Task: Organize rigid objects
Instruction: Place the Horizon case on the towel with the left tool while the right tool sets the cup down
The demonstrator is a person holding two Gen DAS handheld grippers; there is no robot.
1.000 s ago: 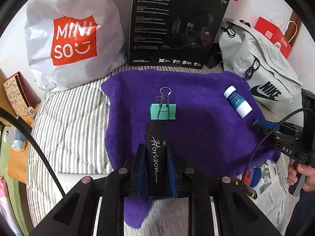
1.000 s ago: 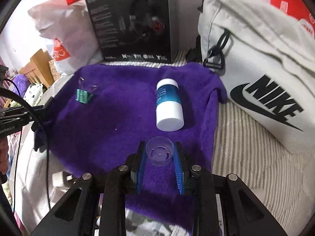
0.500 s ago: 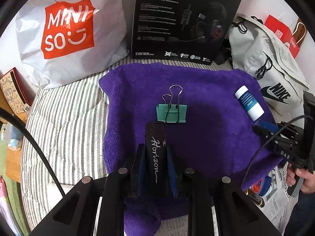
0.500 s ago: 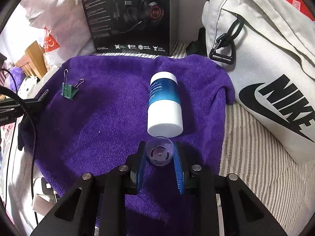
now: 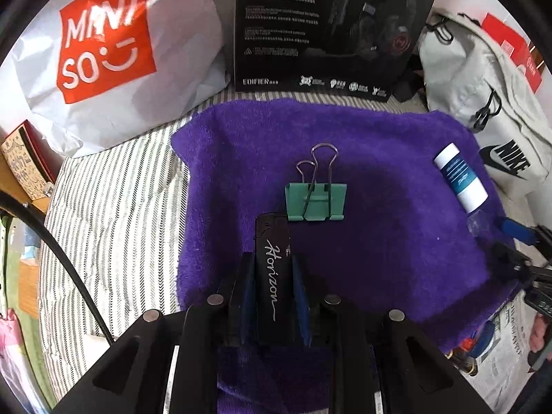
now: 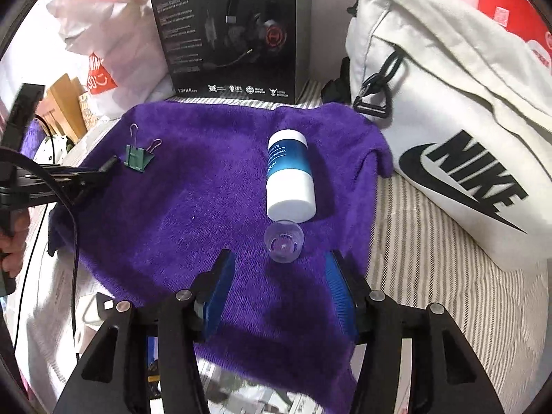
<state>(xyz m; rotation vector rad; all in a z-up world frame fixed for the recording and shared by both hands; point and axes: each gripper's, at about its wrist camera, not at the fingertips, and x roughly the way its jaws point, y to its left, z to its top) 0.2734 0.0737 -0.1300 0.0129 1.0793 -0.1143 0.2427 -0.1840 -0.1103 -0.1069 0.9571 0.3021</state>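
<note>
The rear end of the black rectangular lighter lettered "Horizon" (image 5: 274, 276) was hidden between the blue pads of the left gripper (image 5: 272, 272), which was clenched on its sides. In the right wrist view that gripper (image 6: 103, 169) showed only as a dark, partly blurred tip at the left edge, and the lighter could not be made out there. The lighter's long axis ran straight forward along the fingers, its front end pointing at the green metal binder clip (image 5: 315, 201) and lying just beside the clip's near left corner; whether they touched could not be told. The clip lay flat on the purple fleece towel (image 5: 396, 241), its wire handles pointing away toward the black headset box (image 5: 331, 27).

The right gripper (image 6: 279, 283) stood released, its jaws wide apart and holding nothing. Just ahead of it, the small clear plastic cap (image 6: 283, 241) rested on the towel, its open side facing the camera, touching or nearly touching the wide white end of the white-and-blue cylindrical bottle (image 6: 289, 176). The bottle lay on its side, long axis running away from the right gripper toward the box. In the left wrist view the cap (image 5: 481, 222) was a faint blur beside the bottle (image 5: 460, 177).

The white Nike bag (image 6: 459, 138) was cut off at the right edge.
</note>
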